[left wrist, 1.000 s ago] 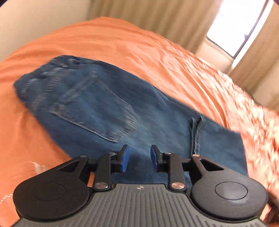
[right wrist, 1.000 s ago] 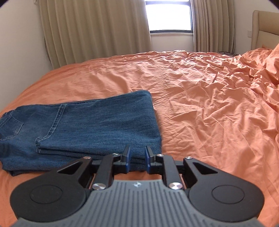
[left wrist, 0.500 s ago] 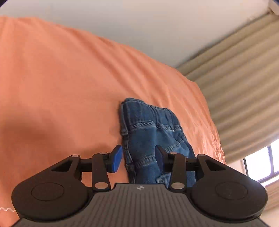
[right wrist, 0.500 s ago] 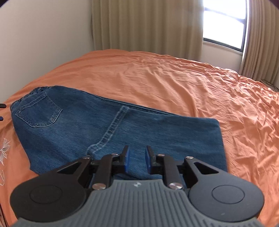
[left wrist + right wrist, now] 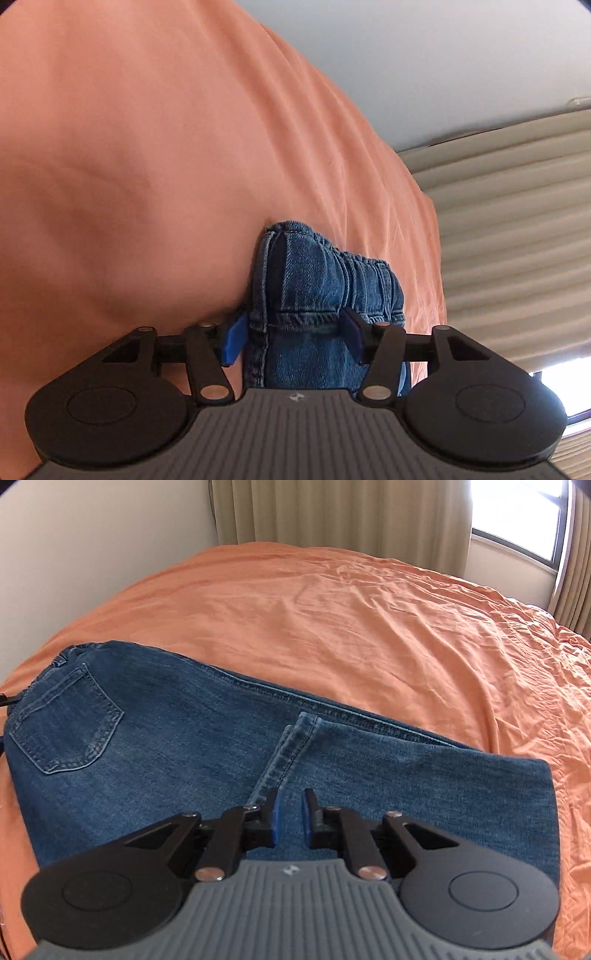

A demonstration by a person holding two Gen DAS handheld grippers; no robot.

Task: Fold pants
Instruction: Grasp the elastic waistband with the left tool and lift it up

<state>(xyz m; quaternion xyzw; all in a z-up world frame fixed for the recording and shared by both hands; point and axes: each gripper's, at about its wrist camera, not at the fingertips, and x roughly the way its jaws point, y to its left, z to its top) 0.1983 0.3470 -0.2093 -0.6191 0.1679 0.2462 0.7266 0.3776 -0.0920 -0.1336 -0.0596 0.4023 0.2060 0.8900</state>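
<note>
Denim jeans (image 5: 192,753) lie folded on the bed (image 5: 369,627); your left hand-held gripper (image 5: 293,338) is opening astride the waistband, your right hand-held gripper (image 5: 290,821) is closing, empty.

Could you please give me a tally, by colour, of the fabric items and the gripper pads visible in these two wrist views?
Blue denim jeans: 1
Orange bedsheet: 1
Beige curtains: 1
Blue pads, left gripper: 2
Blue pads, right gripper: 2
Total: 7
</note>
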